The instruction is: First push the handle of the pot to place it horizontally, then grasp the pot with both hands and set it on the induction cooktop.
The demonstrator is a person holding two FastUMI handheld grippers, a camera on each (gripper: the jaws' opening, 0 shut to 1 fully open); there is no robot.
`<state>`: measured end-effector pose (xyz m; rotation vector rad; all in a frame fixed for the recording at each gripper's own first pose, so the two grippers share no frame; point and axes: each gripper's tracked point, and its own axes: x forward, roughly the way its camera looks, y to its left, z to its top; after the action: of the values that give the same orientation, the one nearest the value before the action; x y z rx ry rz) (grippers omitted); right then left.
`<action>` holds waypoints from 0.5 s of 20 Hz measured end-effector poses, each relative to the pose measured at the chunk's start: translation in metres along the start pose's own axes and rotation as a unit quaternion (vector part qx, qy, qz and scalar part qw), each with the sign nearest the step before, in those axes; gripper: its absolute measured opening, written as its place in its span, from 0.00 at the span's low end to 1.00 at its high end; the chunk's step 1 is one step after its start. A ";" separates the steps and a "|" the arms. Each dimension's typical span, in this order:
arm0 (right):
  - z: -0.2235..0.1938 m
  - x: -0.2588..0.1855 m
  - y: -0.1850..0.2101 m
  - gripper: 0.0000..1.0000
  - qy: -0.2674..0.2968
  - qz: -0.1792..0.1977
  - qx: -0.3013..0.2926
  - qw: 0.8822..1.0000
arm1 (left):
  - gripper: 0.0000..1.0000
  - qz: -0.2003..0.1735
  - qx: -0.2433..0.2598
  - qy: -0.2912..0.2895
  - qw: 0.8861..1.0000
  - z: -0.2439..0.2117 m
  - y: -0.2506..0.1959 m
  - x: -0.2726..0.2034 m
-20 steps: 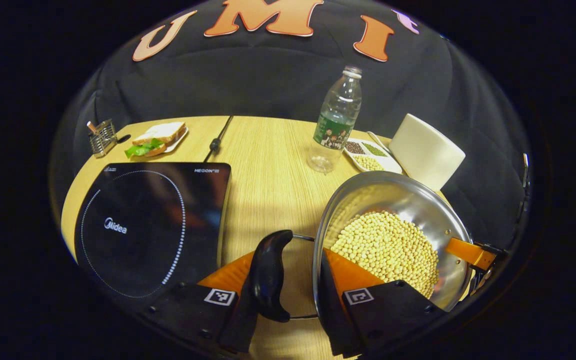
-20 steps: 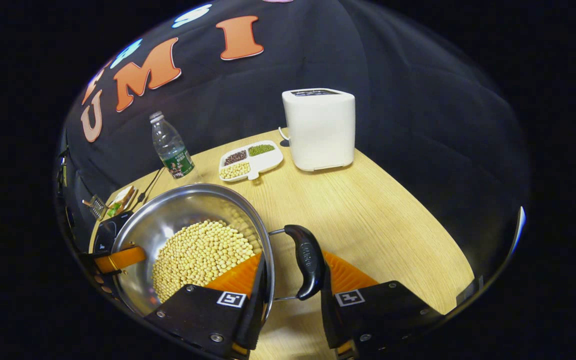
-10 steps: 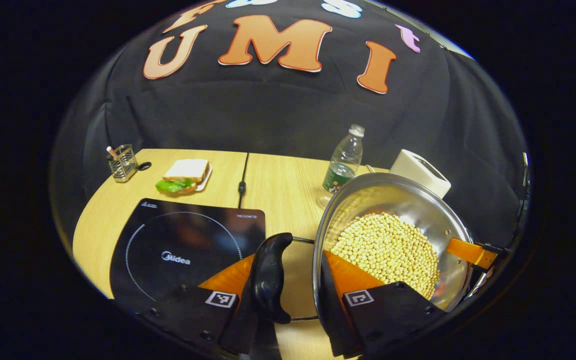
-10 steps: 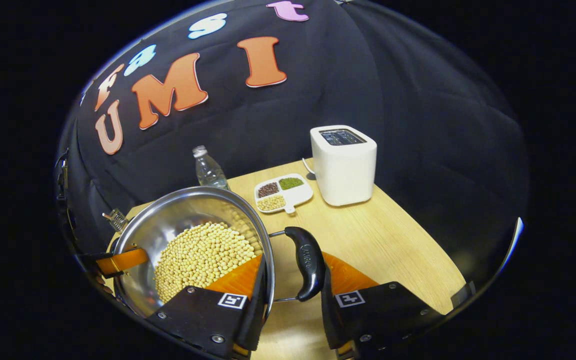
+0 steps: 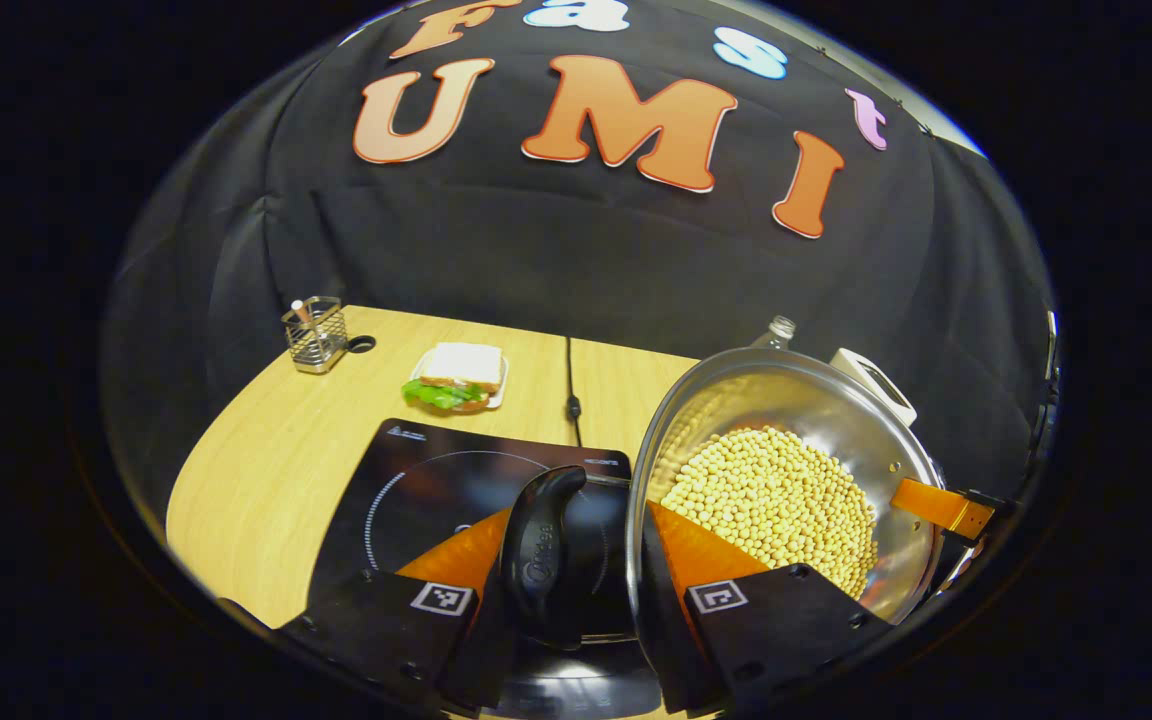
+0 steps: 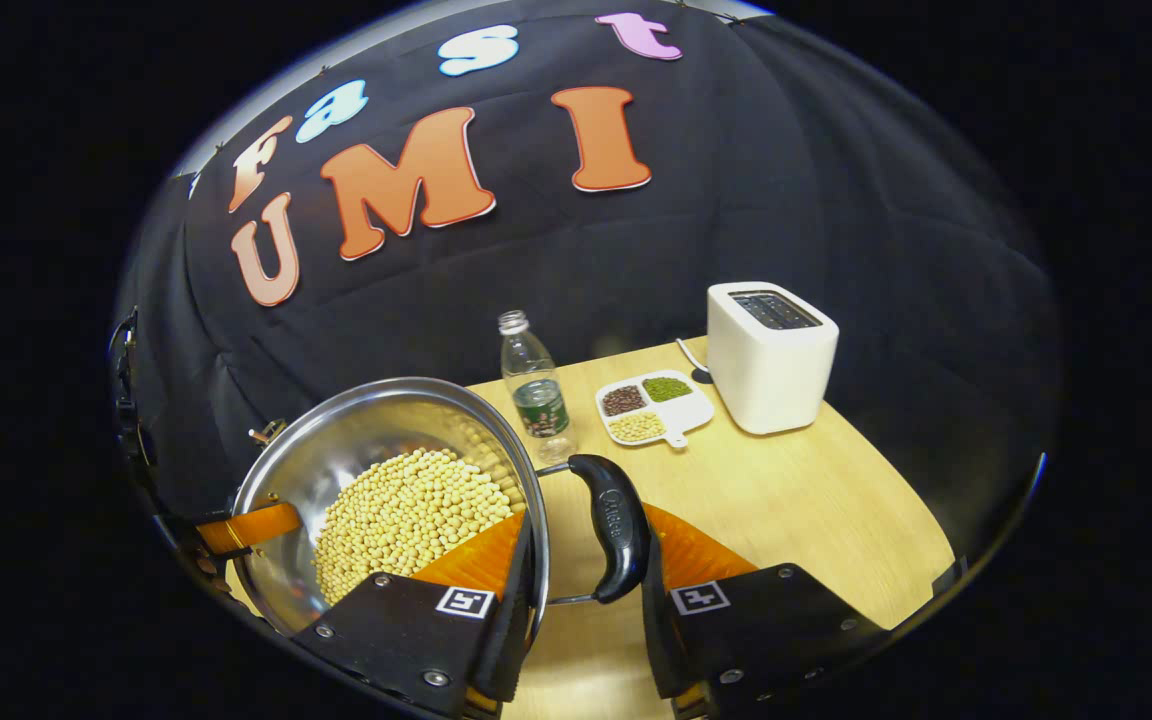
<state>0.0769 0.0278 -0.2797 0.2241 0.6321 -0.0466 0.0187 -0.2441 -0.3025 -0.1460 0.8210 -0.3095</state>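
Both grippers' fingers (image 5: 456, 545) clench the black curved handles (image 5: 541, 560) of the round shiny steel pot (image 5: 836, 395) — heaped with pale soybeans (image 5: 771, 500); glossy black induction cooktop (image 5: 416, 490) at nine o'clock.

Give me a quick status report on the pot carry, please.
Left gripper and right gripper each clamp a side handle. Pot of beans airborne beside the cooktop. Nothing on the glass.

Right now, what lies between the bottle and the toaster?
In the right gripper view, a divided dish of beans lies on the table between the bottle and the toaster.
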 end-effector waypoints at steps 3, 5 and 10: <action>-0.003 0.002 0.031 0.50 0.006 0.015 -0.008 1.000 | 0.67 0.011 -0.012 -0.002 1.000 0.005 0.026 -0.008; -0.007 0.003 0.049 0.50 0.008 0.023 -0.010 1.000 | 0.64 0.018 -0.019 -0.002 1.000 0.006 0.044 -0.012; -0.017 0.011 0.090 0.50 0.014 0.038 -0.018 0.999 | 0.67 0.035 -0.029 0.001 0.999 0.009 0.083 -0.027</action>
<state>0.0855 0.1199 -0.2823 0.2148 0.6511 0.0400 0.0263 -0.1567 -0.2979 -0.1699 0.8347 -0.2195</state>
